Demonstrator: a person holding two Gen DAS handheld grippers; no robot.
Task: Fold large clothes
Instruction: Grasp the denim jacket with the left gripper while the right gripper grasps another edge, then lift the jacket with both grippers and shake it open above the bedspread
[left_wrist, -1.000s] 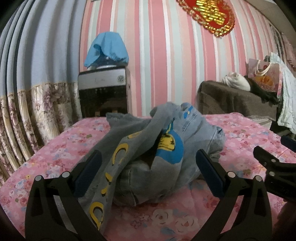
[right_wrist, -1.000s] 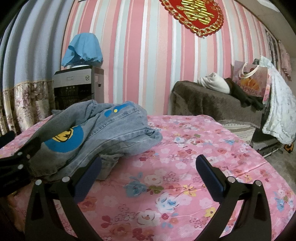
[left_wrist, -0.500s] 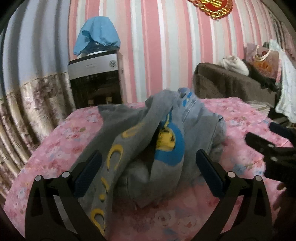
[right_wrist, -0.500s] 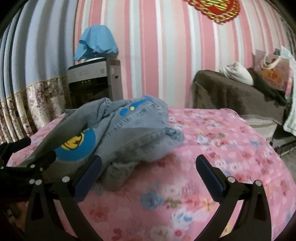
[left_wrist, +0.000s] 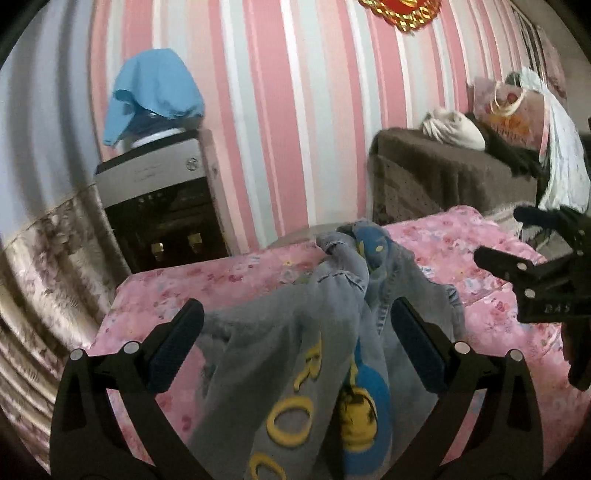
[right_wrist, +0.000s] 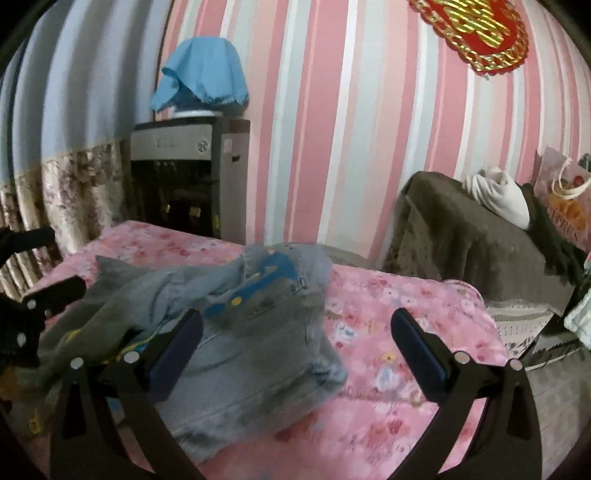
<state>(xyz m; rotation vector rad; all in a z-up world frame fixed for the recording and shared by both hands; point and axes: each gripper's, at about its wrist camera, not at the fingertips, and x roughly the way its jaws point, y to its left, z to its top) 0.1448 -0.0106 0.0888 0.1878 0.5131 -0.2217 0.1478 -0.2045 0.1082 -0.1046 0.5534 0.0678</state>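
Observation:
A crumpled grey denim jacket (left_wrist: 325, 332) with yellow letters and a blue-and-yellow patch lies in a heap on the pink floral bed (left_wrist: 177, 284). My left gripper (left_wrist: 295, 347) is open and empty, above the near part of the heap. My right gripper (right_wrist: 295, 347) is open and empty, over the heap's right edge; the jacket (right_wrist: 240, 332) fills the lower left of the right wrist view. The right gripper also shows in the left wrist view (left_wrist: 532, 254), to the right of the jacket. The left gripper also shows at the left edge of the right wrist view (right_wrist: 29, 273).
A water dispenser (right_wrist: 188, 177) with a blue cloth (right_wrist: 203, 81) on top stands behind the bed against the striped wall. A brown covered sofa (right_wrist: 472, 243) with white cloth and a gift bag (right_wrist: 565, 203) sits at the right. A floral curtain (left_wrist: 44, 266) hangs at the left.
Both grippers have risen and moved in over the jacket, so the views look down on it more steeply. Both stay open. The jacket has not visibly moved.

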